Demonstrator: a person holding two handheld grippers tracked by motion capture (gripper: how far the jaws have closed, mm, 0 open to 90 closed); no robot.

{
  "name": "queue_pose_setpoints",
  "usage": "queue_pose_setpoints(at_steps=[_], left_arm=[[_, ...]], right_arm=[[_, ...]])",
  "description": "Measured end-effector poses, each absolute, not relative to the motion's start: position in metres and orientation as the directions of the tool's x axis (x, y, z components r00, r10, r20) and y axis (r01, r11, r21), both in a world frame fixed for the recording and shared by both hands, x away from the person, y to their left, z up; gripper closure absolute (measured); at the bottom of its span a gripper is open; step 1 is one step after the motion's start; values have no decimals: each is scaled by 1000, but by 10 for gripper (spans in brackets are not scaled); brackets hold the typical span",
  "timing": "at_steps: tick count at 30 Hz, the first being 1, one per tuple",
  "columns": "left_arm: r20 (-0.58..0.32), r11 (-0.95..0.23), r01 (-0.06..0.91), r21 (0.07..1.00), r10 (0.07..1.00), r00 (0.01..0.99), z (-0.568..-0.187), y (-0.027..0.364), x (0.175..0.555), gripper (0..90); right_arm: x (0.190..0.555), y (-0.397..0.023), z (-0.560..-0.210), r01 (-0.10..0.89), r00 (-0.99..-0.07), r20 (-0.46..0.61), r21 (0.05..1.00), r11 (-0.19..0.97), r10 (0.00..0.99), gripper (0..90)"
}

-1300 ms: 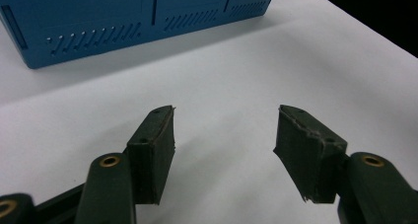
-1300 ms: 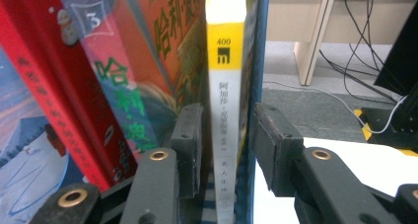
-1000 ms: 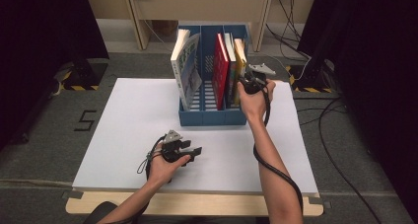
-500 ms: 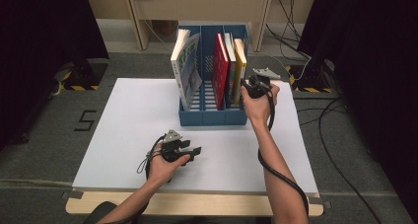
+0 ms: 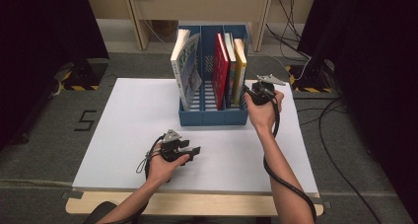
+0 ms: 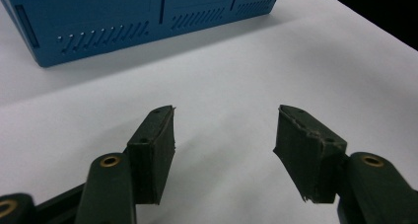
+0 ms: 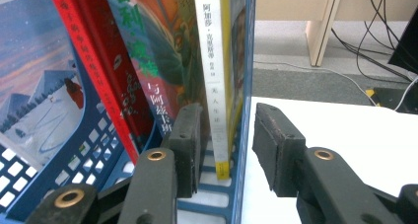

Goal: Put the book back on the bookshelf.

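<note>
A blue file rack (image 5: 212,116) stands at the back of the white table (image 5: 128,135). It holds a snow-scene book (image 5: 186,68) leaning at the left, a red book (image 5: 220,68) and a yellow book (image 5: 240,68) at the right. My right gripper (image 5: 246,92) is at the rack's right end. In the right gripper view its jaws (image 7: 226,135) straddle the yellow book's spine (image 7: 213,76) and the rack's right wall (image 7: 246,86), open, with a gap at the outer pad. My left gripper (image 5: 193,149) rests low over the table, open and empty (image 6: 224,135).
Cables and black stands lie on the floor to the right of the table and behind it. Wooden legs stand behind the rack. A taped mark sits on the floor at the left. The rack's front wall (image 6: 123,21) lies ahead of the left gripper.
My right hand has shifted slightly toward me and down along the rack's right end. The left hand has stayed put.
</note>
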State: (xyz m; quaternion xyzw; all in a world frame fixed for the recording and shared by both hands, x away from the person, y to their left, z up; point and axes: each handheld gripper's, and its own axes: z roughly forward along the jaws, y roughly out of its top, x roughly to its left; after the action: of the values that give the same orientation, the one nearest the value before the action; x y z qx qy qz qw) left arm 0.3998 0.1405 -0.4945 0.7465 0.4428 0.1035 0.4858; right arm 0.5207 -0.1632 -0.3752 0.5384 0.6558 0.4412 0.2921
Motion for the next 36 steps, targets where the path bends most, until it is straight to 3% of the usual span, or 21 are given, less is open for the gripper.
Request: queue_pose_setpoints(at_steps=[36], left_arm=[[-276,-122,562,818,775,569,-495,148,401,392]], right_arm=[[465,-195,-414,481,-274,157,877,-6,949,612]])
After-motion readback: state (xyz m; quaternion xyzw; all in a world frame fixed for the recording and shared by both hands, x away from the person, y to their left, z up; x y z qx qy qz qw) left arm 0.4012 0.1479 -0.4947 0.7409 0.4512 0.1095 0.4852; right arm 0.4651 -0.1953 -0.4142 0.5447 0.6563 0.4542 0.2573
